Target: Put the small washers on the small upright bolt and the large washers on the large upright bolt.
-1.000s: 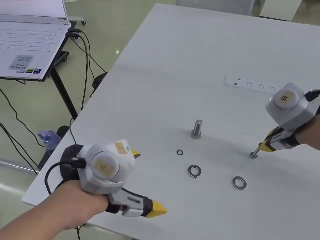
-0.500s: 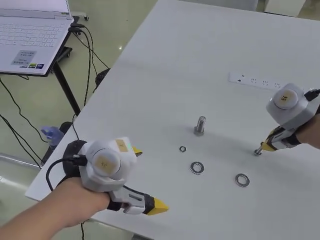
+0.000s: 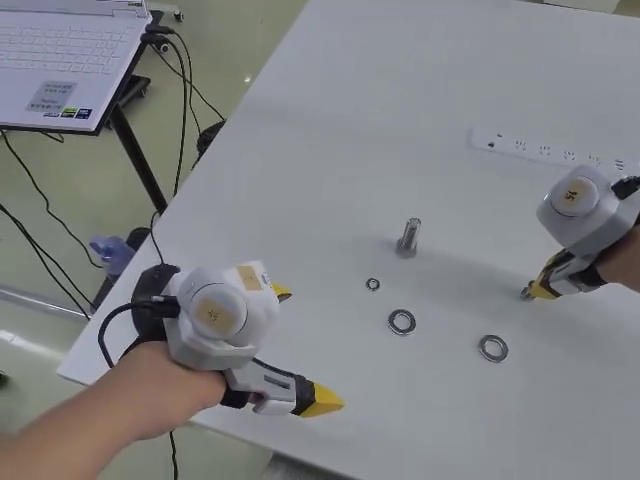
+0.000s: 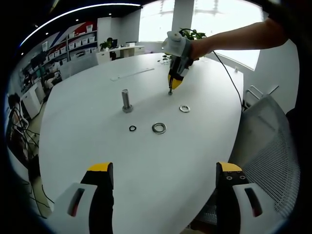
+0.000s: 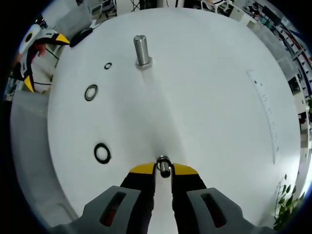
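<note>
Between the earlier frame and this one the head view has swung, so the whole table (image 3: 330, 140) sits differently in the picture. The bolts and washers keep their arrangement. My right claw (image 5: 164, 168) has settled closer onto the small upright bolt (image 5: 164, 165) and is now clamped on it, one yellow tip at each side of the bolt. That bolt stands on the table at the right of the group.

My left claw (image 4: 165, 168) hangs over the near edge of the table with its jaws wide apart, holding nothing, well apart from the washers.

The large upright bolt (image 3: 408, 237) stands bare, with no washer on it. All the washers lie flat on the table. The small washer (image 3: 372, 285) lies near the foot of the large bolt. A large washer (image 3: 401, 321) lies just beside the small washer, on the near side. A second large washer (image 3: 492, 348) lies between that one and the small bolt.

A white power strip (image 3: 545, 150) lies farther back, and a laptop (image 3: 60, 60) stands on a separate stand to the left.
</note>
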